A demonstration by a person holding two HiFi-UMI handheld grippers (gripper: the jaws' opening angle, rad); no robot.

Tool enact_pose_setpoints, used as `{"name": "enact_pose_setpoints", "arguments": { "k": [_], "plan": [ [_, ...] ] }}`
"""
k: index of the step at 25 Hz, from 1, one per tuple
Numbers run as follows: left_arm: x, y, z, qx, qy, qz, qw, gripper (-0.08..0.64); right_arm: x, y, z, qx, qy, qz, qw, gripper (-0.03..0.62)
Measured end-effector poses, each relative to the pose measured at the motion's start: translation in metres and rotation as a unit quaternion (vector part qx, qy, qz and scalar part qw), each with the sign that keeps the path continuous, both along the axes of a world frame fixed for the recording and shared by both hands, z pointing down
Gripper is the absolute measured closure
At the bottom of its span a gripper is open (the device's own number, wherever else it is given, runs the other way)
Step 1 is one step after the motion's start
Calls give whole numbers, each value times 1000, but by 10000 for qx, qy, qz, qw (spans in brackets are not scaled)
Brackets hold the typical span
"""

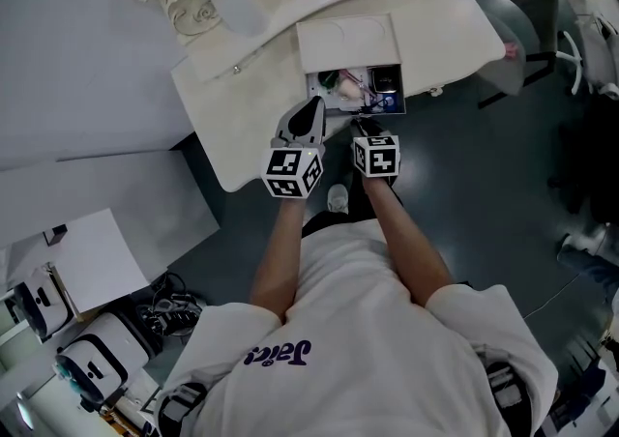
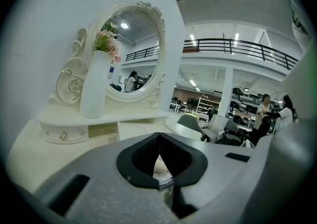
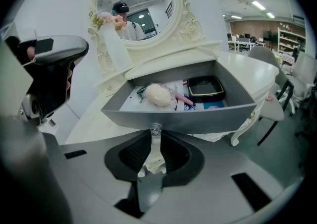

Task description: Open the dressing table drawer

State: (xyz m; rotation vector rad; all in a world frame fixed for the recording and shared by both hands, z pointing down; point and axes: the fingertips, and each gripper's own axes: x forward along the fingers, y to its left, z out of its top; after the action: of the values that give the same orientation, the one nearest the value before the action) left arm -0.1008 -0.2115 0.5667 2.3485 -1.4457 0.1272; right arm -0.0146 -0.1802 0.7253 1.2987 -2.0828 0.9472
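R gripper [image 3: 154, 137]: jaws nearly together, pinched on the small clear knob [image 3: 155, 129] at the centre of the drawer front; knob sits right at the tips, w/ a pale strip showing btwn the black pads below it. In the head view the R gripper [image 1: 366, 124] points steeply down at the front edge of the drawer [image 1: 368, 108].

Drawer [image 3: 213, 115] is pulled well out from the dressing table [image 3: 257, 77]; grey front and side walls, inside fully exposed. Contents: a cream round lump in clear wrap [image 3: 157, 94] left of centre; a pink stick [image 3: 182, 99] just beside it; a black tray [image 3: 204, 88] towards the right rear; something blue in front of the tray, too small to tell what.

L gripper [image 2: 159, 140]: jaw tips together, nothing gripped; only a thin wedge of light btwn the pads lower down. It hangs over the table top [image 2: 29, 158], just left of the drawer, pointing near level; in the head view the L gripper [image 1: 311, 108] is close beside the R one, not touching the drawer. Its body also fills the left edge of the R gripper view.

Beyond: oval mirror [image 2: 133, 54] in a carved white frame at the back of the table; tall white vase [image 2: 94, 89] w/ pink flowers [image 2: 108, 42] in front of its left side. Grey chair [image 1: 513, 19] stands off the table's right end. Person in a white T-shirt stands square to the drawer, both forearms stretched fwd.
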Motion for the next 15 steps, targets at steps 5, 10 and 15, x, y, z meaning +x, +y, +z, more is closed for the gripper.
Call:
{"name": "enact_pose_setpoints", "arguments": {
  "k": [5,10,15],
  "plan": [
    [-3,1,1,-2,-7,-24,10000,545,1,-2,1,54,-75,75,9999,524],
    [-5,0,-10,121,21,-27,9999,545,7,3,-14,143,-133,135,9997,502],
    [-3,-3,-35,403,39,2,9992,545,17,-4,-62,531,-516,482,9961,502]
  ]
}}
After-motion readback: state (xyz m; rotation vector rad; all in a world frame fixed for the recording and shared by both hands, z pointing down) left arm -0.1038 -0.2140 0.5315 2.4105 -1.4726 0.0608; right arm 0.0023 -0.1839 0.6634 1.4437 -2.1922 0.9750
